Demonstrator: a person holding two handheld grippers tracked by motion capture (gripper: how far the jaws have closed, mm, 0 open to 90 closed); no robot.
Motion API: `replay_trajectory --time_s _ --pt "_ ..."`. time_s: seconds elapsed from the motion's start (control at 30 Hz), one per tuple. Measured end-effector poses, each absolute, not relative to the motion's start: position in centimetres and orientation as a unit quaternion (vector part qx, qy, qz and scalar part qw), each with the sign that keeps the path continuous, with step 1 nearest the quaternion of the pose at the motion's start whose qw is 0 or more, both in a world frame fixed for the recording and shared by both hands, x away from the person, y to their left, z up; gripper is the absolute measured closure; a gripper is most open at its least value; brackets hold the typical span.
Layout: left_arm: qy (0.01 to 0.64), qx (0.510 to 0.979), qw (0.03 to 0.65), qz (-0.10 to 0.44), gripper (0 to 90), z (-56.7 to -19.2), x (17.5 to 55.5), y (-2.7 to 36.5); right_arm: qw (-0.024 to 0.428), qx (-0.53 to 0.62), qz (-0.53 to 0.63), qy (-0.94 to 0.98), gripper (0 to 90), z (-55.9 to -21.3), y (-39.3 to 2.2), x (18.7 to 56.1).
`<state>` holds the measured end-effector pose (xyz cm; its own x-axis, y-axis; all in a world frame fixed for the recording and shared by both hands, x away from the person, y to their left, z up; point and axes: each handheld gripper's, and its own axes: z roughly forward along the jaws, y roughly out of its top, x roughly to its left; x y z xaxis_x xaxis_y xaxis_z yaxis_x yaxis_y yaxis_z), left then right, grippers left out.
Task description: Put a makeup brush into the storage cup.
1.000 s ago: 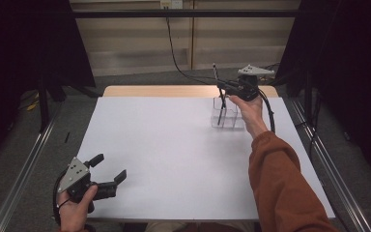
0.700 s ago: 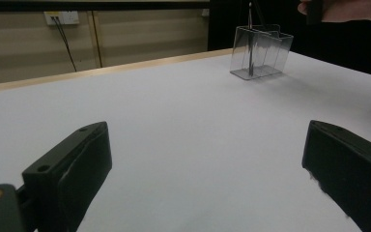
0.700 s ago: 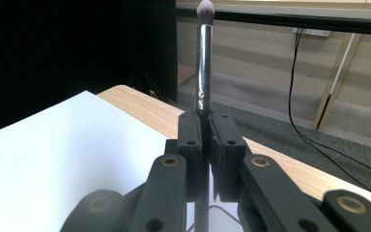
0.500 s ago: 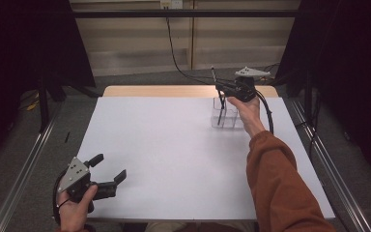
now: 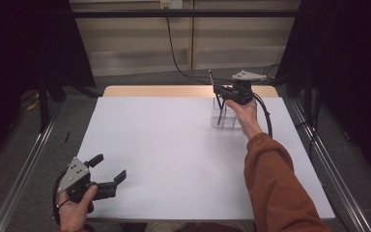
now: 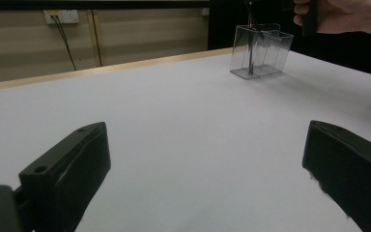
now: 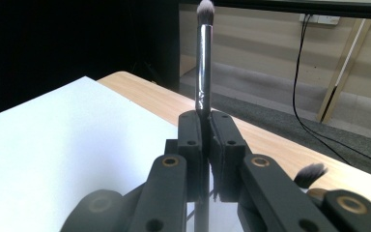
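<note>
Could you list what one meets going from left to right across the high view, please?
Left gripper, open, near the table's front corner → bare white table → clear plastic holder → right gripper, shut on a makeup brush.

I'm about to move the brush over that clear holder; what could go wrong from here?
1. The right gripper pinches the brush low on its thin handle, so it could tilt or slip.
2. The clear holder looks light and stands near the table's far edge; a nudge might tip it.
3. Another brush already stands inside and could block the way.
</note>
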<state>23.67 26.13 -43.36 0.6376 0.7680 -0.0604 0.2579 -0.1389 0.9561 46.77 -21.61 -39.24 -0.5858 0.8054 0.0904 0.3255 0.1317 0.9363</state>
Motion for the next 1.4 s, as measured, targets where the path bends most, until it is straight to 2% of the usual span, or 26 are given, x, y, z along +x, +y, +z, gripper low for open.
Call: replay_trajectory --time_s 1.0,1.2,1.4 --pt "0.353 0.723 0.546 0.232 3.2 -43.4 23.7 25.9 0.217 0.412 0.518 0.717 83.8 -41.5 -22.7 45.8" --pt "0.353 0.723 0.546 0.232 3.1 -43.4 23.7 25.9 0.211 0.421 0.518 0.714 77.5 -41.7 -22.8 45.8" --pt "0.353 0.722 0.548 0.233 3.2 -43.3 23.8 25.9 0.218 0.415 0.53 0.707 67.0 -41.1 -22.8 45.3"
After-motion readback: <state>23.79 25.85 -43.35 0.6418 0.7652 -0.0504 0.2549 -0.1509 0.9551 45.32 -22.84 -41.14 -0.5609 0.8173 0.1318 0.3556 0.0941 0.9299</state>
